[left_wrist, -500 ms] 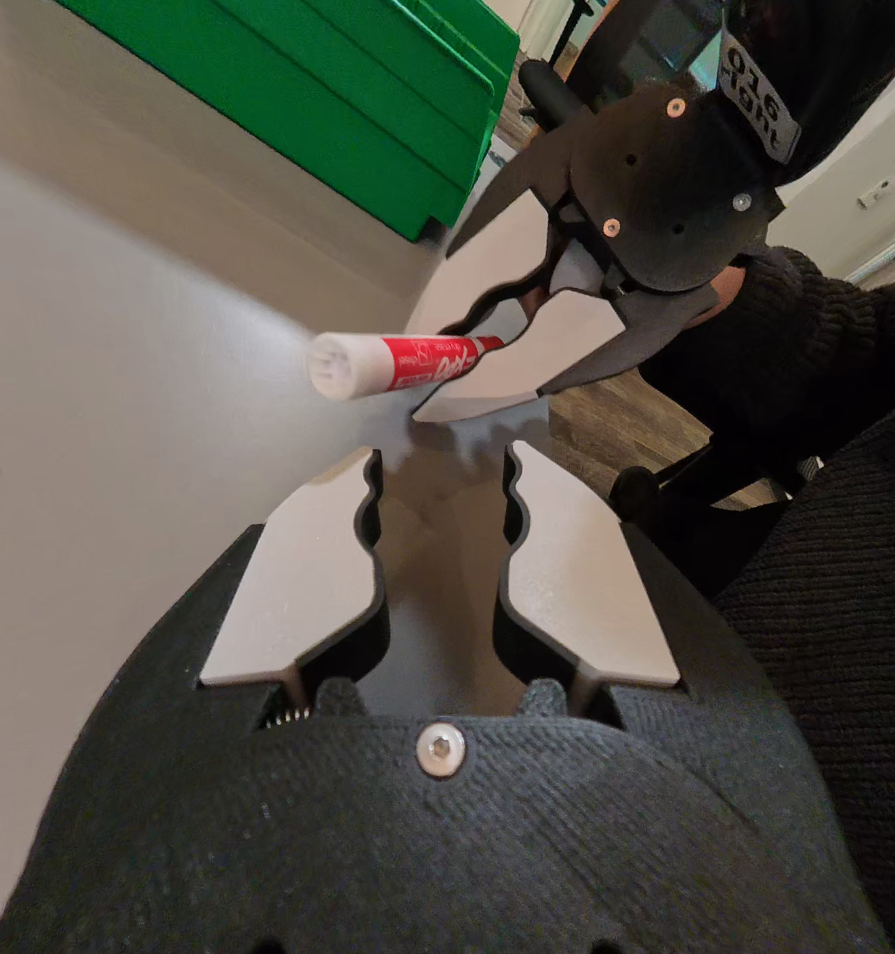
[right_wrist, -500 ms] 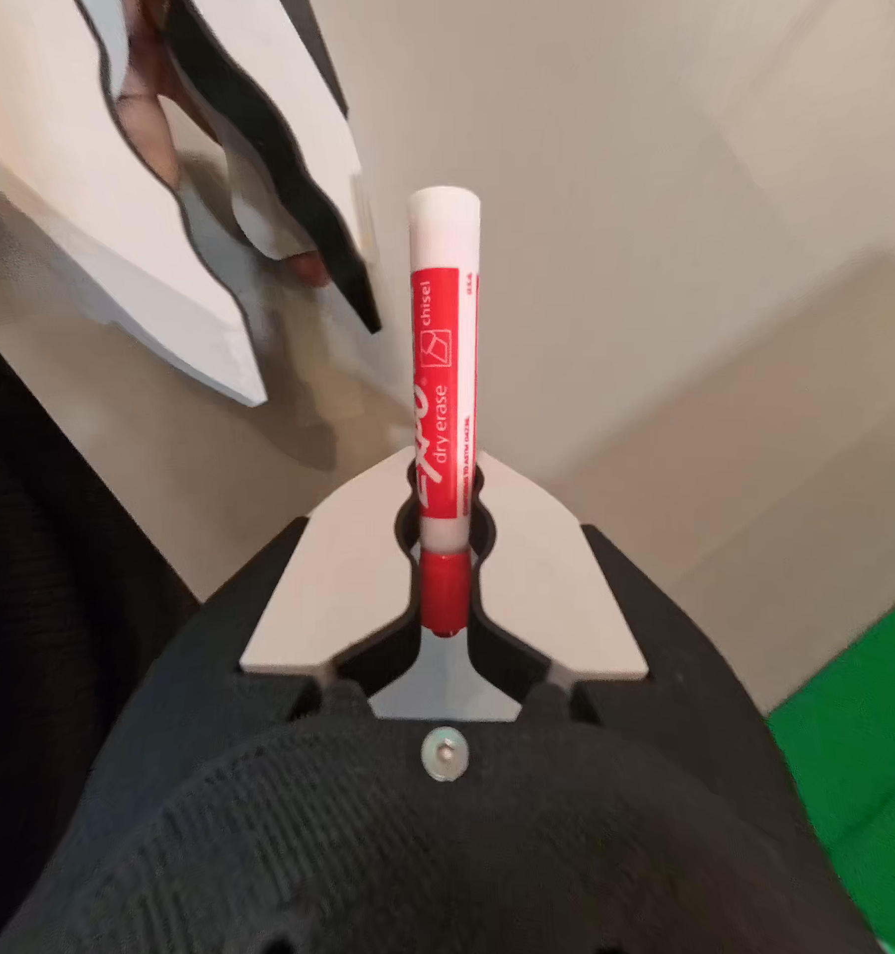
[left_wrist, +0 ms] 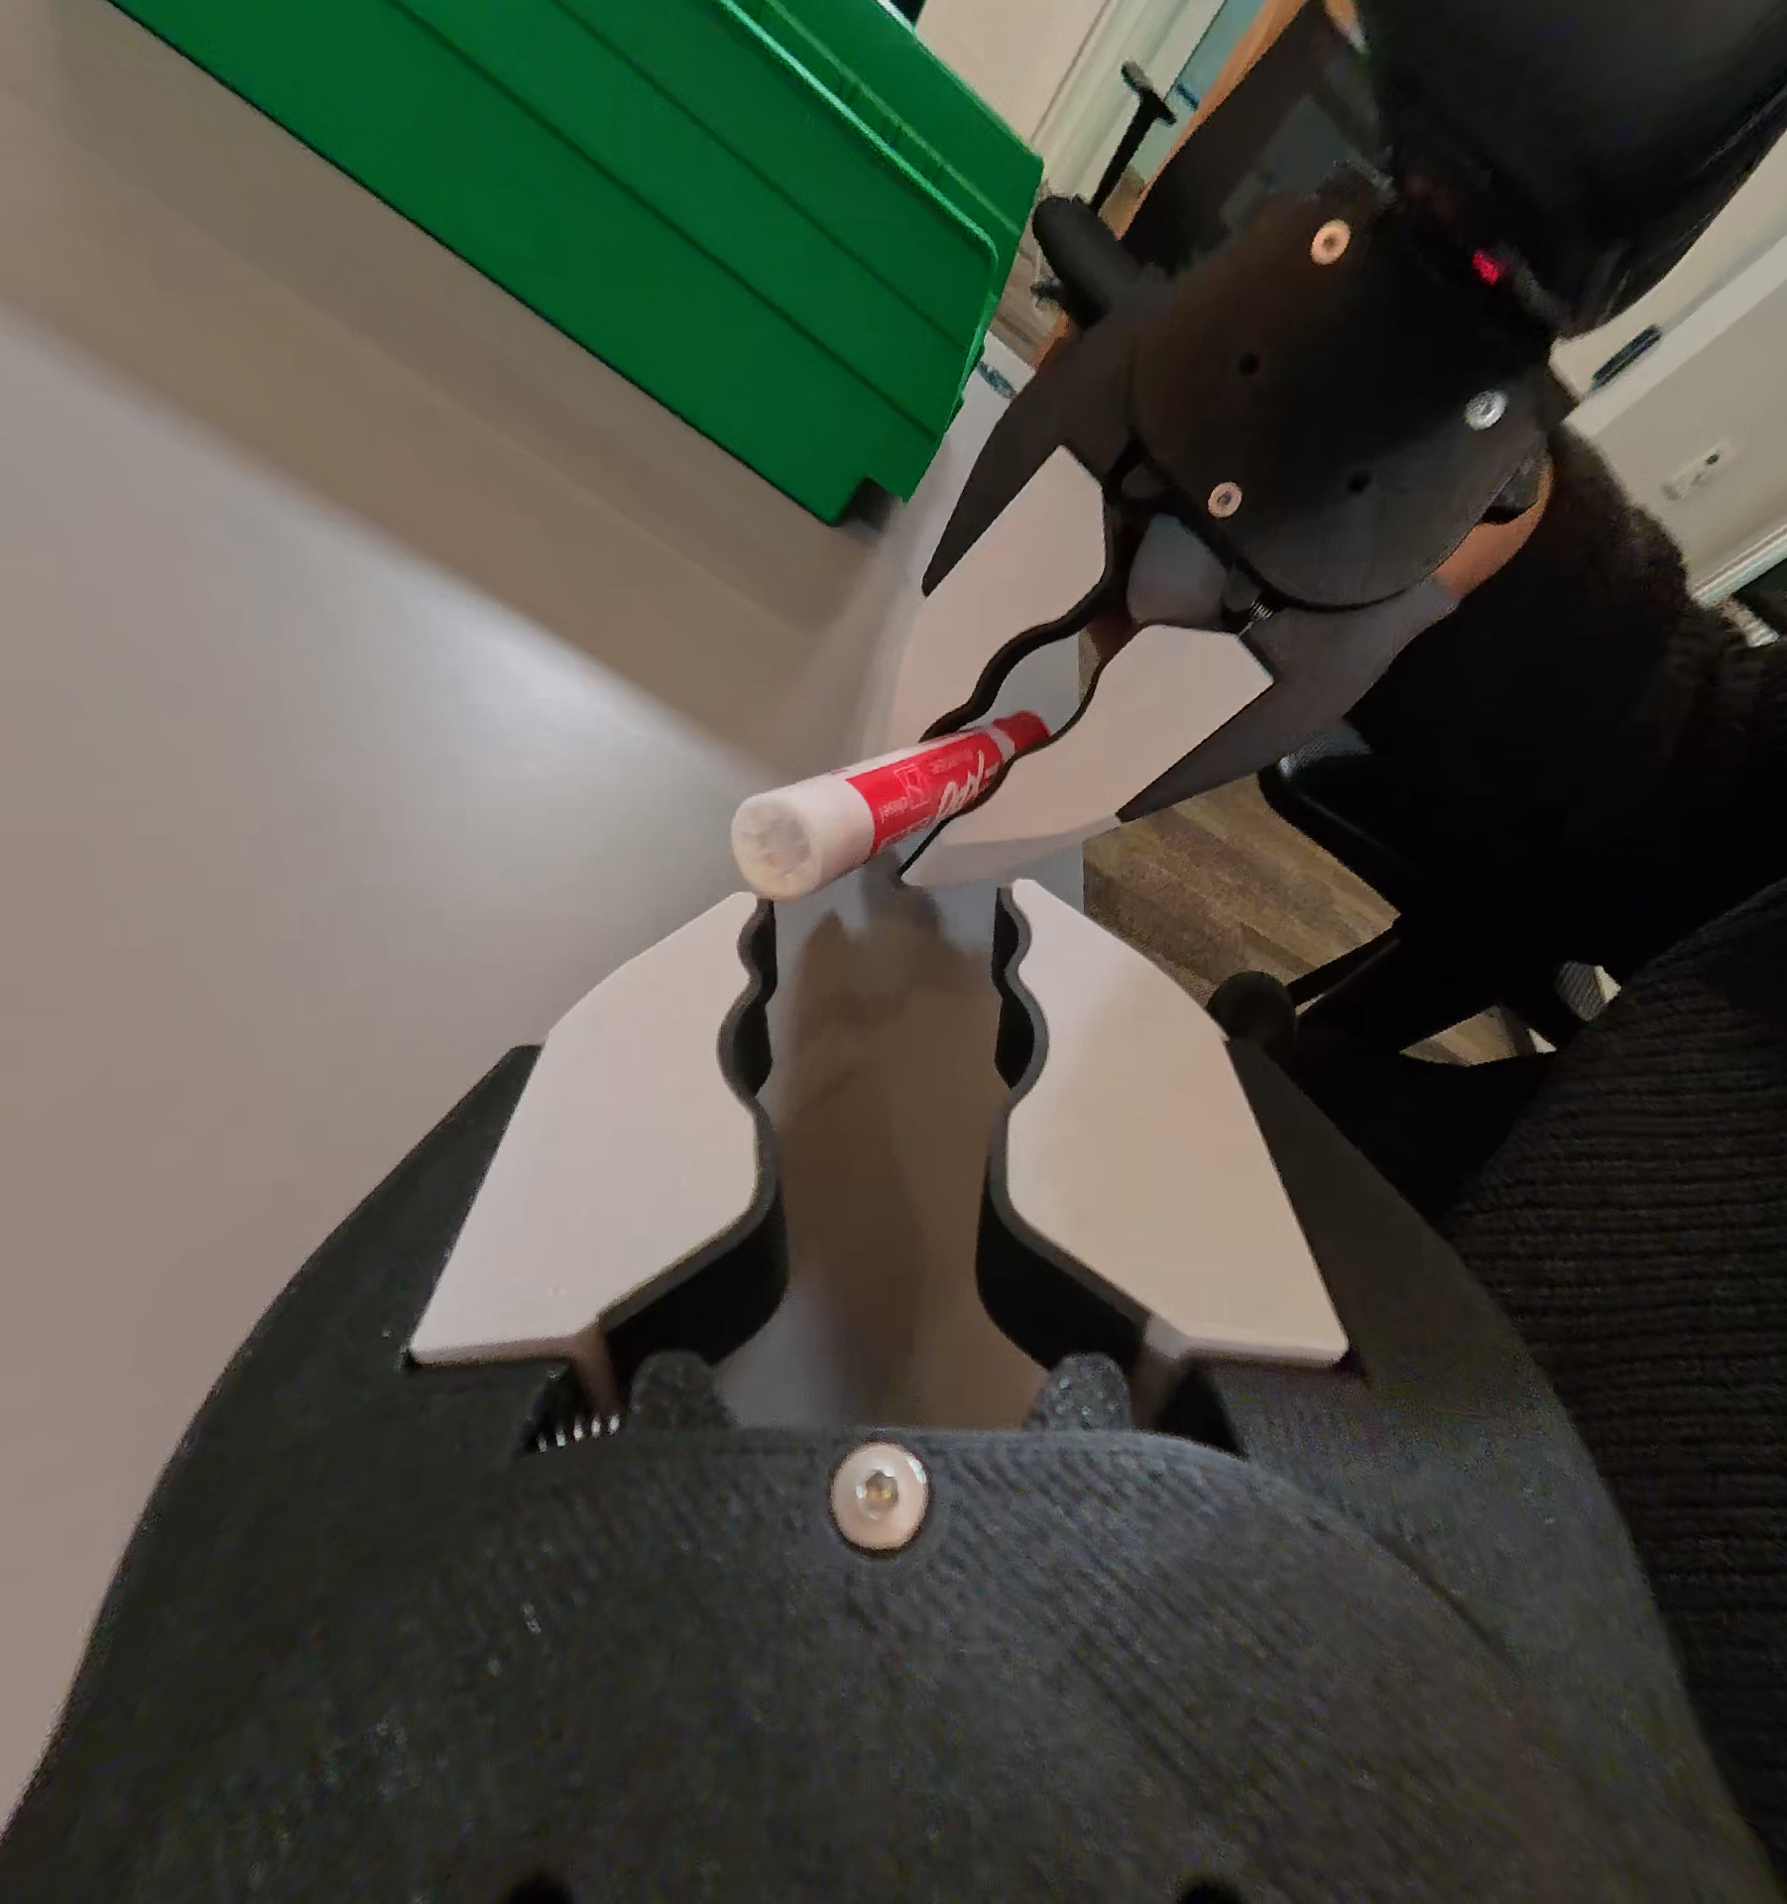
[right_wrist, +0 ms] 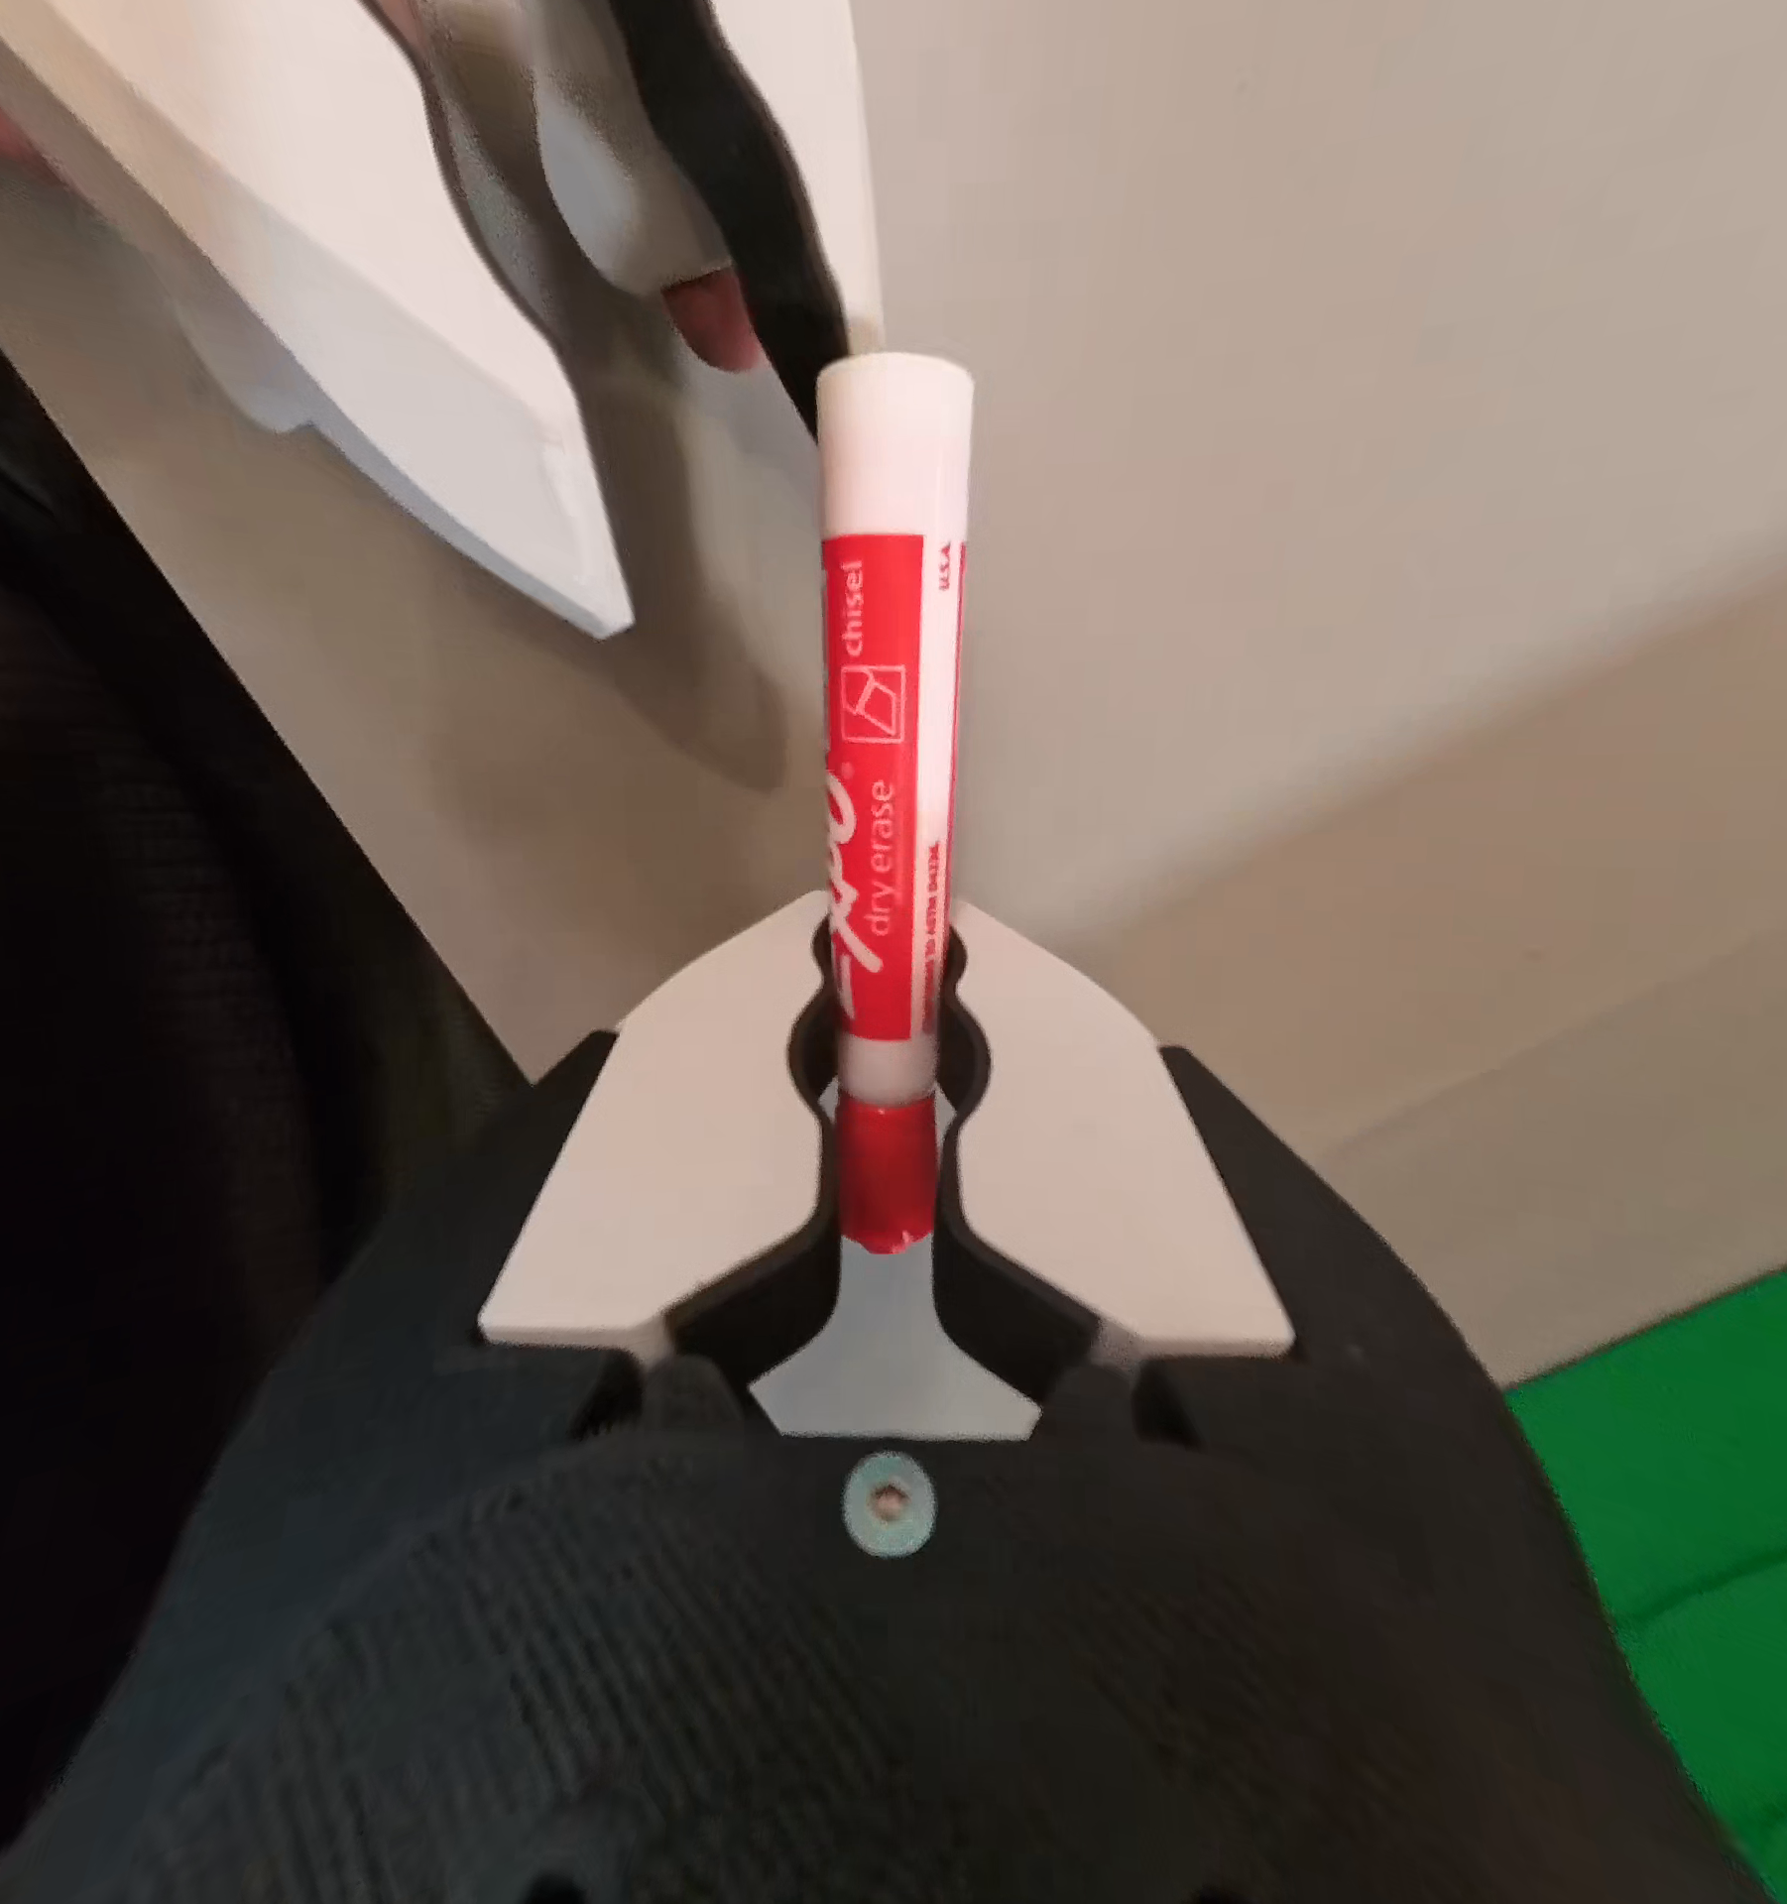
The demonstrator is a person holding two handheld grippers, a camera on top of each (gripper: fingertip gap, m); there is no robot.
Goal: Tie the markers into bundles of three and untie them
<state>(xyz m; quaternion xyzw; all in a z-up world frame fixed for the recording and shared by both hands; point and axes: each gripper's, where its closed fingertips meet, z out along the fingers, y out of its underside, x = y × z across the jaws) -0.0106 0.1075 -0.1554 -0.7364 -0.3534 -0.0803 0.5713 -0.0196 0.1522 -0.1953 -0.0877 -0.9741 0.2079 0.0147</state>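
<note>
In the left wrist view, the left hand-held gripper (left_wrist: 879,907) stands with its jaws apart, a moderate gap between them and nothing inside. It hangs over the pale counter (left_wrist: 251,824), close to the near edge. Just in front of its fingertips is the white blunt end of a marker (left_wrist: 869,809) with a red label. The right hand-held gripper (left_wrist: 982,799) holds this marker by its red end and points it toward the left one. A green bin (left_wrist: 663,227) stands on the counter at the far side.

In the right wrist view, the right hand-held gripper (right_wrist: 889,927) is closed narrow around the marker (right_wrist: 889,670), which sticks straight forward above the counter (right_wrist: 1384,412). The left hand-held gripper (right_wrist: 704,495) is just beside the marker's white end, at the upper left, blurred. The green bin (right_wrist: 1693,1545) shows at the lower right.
</note>
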